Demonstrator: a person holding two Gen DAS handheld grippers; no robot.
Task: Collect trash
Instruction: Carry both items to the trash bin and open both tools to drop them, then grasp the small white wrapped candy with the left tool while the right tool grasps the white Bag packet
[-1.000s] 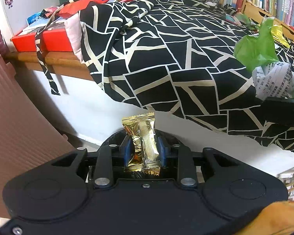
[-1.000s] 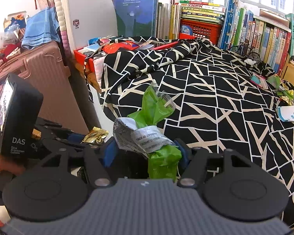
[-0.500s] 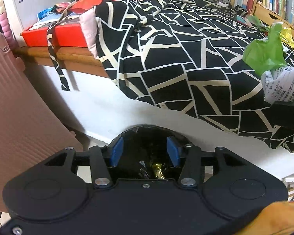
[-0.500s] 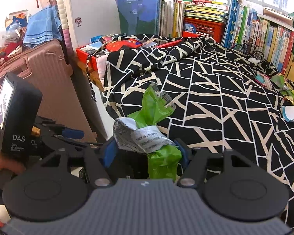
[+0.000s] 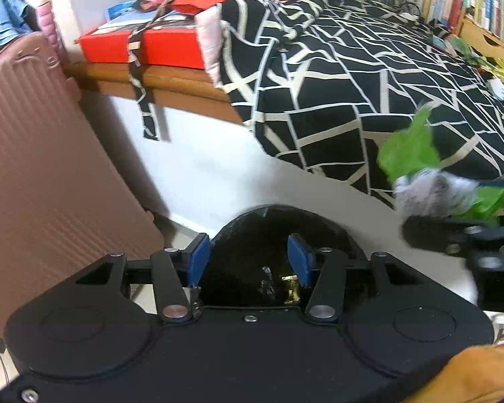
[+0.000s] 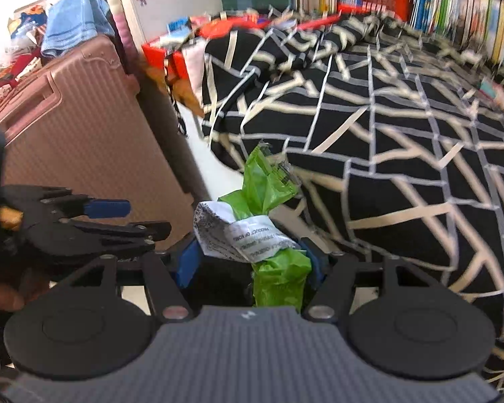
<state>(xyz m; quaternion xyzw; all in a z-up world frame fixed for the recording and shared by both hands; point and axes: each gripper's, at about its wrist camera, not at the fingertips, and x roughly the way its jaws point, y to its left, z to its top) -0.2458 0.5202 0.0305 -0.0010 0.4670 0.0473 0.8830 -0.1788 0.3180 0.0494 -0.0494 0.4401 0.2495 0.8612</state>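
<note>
My left claw (image 5: pixel 248 262) has just been opening, nothing between its jaws; the gold wrapper (image 5: pixel 290 290) lies in the black bin (image 5: pixel 268 215) at bottom centre. My right claw (image 6: pixel 252 262) grasps the green wrapper (image 6: pixel 268 221), not yet binned; more litter (image 5: pixel 500 77) waits on the bed (image 5: pixel 352 77), upper right.

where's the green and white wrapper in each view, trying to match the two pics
Left wrist view: green and white wrapper at the right edge, held in the right gripper.
Right wrist view: bottom centre, between the gripper's blue pads.
Shared landmark: pink suitcase, left in both.
</note>
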